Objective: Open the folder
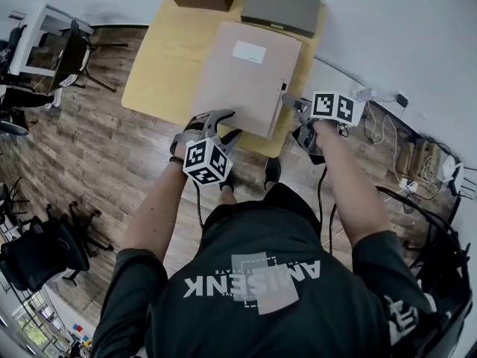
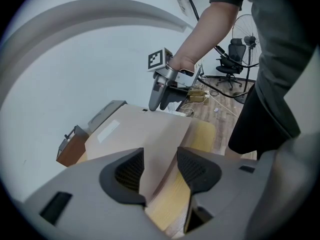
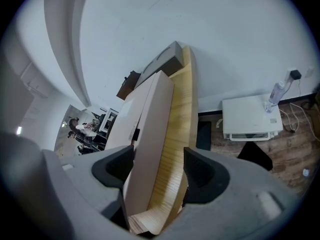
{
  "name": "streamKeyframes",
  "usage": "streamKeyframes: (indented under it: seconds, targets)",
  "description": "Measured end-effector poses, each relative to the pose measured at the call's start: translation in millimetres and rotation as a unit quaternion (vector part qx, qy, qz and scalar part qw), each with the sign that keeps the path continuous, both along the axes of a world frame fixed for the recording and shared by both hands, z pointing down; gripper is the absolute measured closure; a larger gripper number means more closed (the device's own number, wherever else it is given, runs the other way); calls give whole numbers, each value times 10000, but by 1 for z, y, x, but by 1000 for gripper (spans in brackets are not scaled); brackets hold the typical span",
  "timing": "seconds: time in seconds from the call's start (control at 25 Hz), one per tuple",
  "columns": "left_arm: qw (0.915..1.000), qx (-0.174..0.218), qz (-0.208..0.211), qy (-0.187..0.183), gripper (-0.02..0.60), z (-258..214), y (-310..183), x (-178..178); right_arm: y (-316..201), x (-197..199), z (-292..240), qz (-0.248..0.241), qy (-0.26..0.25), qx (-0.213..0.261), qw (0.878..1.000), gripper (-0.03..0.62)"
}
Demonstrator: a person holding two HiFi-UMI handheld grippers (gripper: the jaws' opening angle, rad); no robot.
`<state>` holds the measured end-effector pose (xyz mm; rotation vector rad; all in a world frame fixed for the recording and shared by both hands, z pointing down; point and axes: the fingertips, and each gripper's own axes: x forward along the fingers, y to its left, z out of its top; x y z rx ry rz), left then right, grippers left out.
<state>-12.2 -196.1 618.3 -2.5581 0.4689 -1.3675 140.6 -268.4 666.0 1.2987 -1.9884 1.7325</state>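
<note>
While the tan folder (image 1: 246, 77) lay flat on the yellow worktop (image 1: 160, 66) at the head view's upper centre, the left tongs (image 1: 227, 124) sat at its lower edge and the right tongs (image 1: 293, 104) at its right edge. In the left gripper view, the left tongs (image 2: 160, 169) stood half spread around the folder (image 2: 145, 129) corner, unclamped. In the right gripper view, the right tongs (image 3: 157, 166) stood wide, straddling the folder (image 3: 150, 129) edge and the worktop (image 3: 177, 134) edge.

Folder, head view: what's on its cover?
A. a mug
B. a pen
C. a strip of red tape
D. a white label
D: a white label sits on the tan cover of the folder, toward its far edge.
</note>
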Motion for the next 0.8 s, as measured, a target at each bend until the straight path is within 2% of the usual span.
streamKeyframes:
  seconds: [0.12,0.24,0.48,0.52,0.56,0.6,0.72,0.8]
  targets:
    - [9999,145,43,-31,376,2,2,0,1,-1,0,-73,6,-82,9999,291]
    - [9989,341,298,-112,387,2,4,3,1,-2,0,-173,54,-123,9998,291]
    - [9965,533,596,-224,404,4,3,8,-1,-2,2,-71,-26,-149,9999,292]
    - [9966,570,576,-125,413,0,3,10,-1,-2,2,-77,-24,-150,9999,292]
    - [9966,642,520,18,450,-5,1,13,0,-3,2,-89,-27,-152,9998,290]
    - [9962,735,450,137,513,-11,-2,16,0,-4,2,-94,-42,-157,9998,290]
    - [9947,931,442,64,525,-17,-10,23,0,-4,2,-44,-143,-185,9997,290]
    - [9950,888,445,51,525,-17,-9,20,0,-4,3,-57,-162,-193,9997,290]
